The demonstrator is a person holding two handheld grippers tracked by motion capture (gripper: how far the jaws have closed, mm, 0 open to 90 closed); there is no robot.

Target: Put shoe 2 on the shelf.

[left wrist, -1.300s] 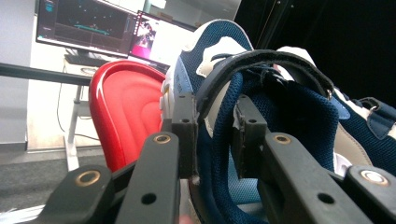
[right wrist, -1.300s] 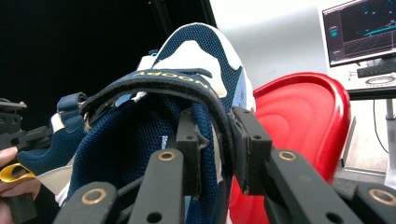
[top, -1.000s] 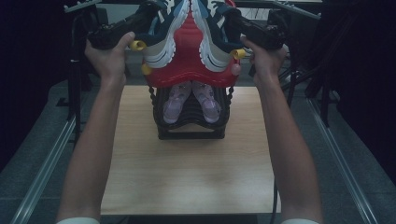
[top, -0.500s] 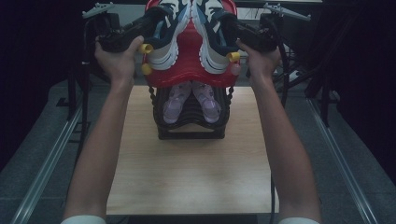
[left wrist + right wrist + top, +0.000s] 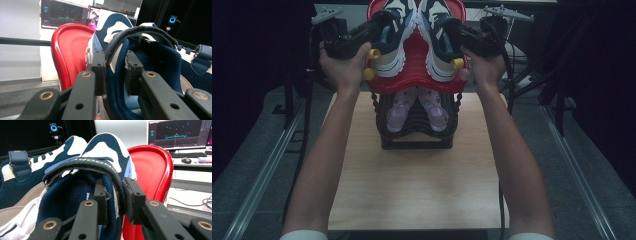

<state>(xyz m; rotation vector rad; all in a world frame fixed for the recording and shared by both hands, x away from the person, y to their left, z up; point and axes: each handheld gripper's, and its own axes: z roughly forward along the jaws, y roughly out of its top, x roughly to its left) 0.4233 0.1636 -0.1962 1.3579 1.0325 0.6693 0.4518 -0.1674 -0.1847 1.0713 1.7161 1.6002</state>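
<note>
Sneakers, navy and white, are riding high at the far end of the desk [image 5: 417,175]: the left sneaker [image 5: 391,35] and right sneaker [image 5: 438,37] are lying toes-away on a red tray [image 5: 414,75] above a black rack [image 5: 416,135] holding small purple shoes [image 5: 416,106]. The left gripper [image 5: 113,72] is pinching its sneaker's collar wall, one jaw inside, one outside; the right gripper [image 5: 113,195] is doing the same on the other shoe. Compared with a second ago, both hands and the pair are sitting further away and higher in the high view, so the shoes are probably being settled onto the tray. Letting go is likely coming next.
</note>
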